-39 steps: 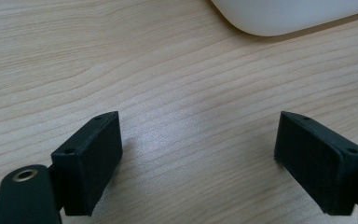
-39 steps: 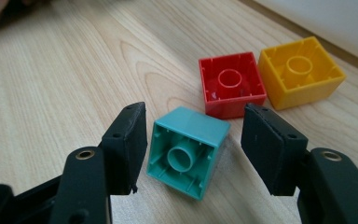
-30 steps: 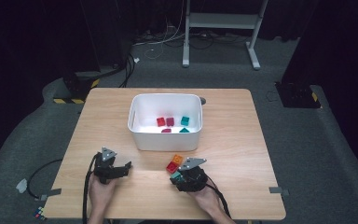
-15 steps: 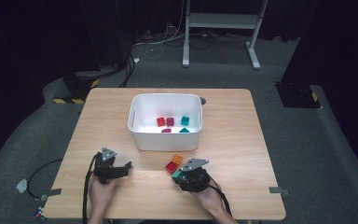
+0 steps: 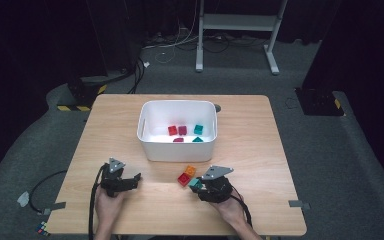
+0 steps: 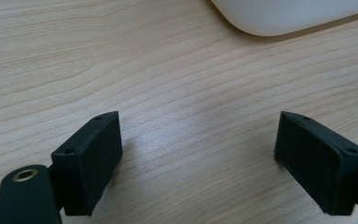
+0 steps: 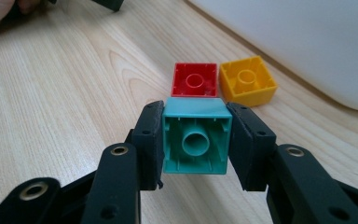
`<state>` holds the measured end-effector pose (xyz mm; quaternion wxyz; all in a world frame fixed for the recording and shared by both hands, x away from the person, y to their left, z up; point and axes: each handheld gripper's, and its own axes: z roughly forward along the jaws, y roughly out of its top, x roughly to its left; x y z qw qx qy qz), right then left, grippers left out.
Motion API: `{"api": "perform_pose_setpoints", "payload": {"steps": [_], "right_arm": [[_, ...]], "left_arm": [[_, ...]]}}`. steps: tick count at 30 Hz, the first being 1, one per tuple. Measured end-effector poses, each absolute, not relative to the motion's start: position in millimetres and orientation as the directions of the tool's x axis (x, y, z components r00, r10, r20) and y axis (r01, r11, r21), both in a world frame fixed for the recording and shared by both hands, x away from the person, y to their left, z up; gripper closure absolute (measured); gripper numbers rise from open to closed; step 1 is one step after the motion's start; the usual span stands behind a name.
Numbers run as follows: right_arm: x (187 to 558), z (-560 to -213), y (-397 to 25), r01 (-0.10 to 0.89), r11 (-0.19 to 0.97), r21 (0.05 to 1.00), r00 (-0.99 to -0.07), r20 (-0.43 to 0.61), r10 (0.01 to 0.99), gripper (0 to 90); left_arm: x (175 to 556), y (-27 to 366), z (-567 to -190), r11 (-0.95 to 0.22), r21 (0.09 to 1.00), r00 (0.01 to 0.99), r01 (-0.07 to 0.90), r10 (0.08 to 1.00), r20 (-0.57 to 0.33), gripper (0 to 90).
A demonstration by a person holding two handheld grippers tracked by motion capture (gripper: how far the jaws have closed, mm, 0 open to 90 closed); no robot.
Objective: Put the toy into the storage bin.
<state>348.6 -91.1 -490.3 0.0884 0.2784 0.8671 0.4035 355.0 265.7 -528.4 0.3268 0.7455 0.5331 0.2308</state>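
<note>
The right gripper [image 7: 196,140] clamps a teal block [image 7: 196,139]. The left gripper [image 6: 200,158] has its jaws wide and holds nothing. The white bin [image 5: 177,145] contains red, magenta and teal blocks.

No text, label, brand, number or sign can be read anywhere: not on the blocks, the white bin, the wooden surface or the grippers.

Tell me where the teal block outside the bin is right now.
The teal block is clamped between the right gripper jaws, at the table's front right in the high view, just in front of the red block and yellow block beside the white bin.
</note>
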Motion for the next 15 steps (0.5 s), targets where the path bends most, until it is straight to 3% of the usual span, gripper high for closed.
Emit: {"api": "perform_pose_setpoints", "payload": {"steps": [15], "right_arm": [[360.8, -460.0, -108.2, 0.411, 0.501, 0.762, -0.834, 0.091, 0.545, 59.0]], "left_arm": [[355.0, 265.7, -528.4, -0.218, 0.734, 0.325, 0.644, 0.946, -0.004, 15.0]]}}
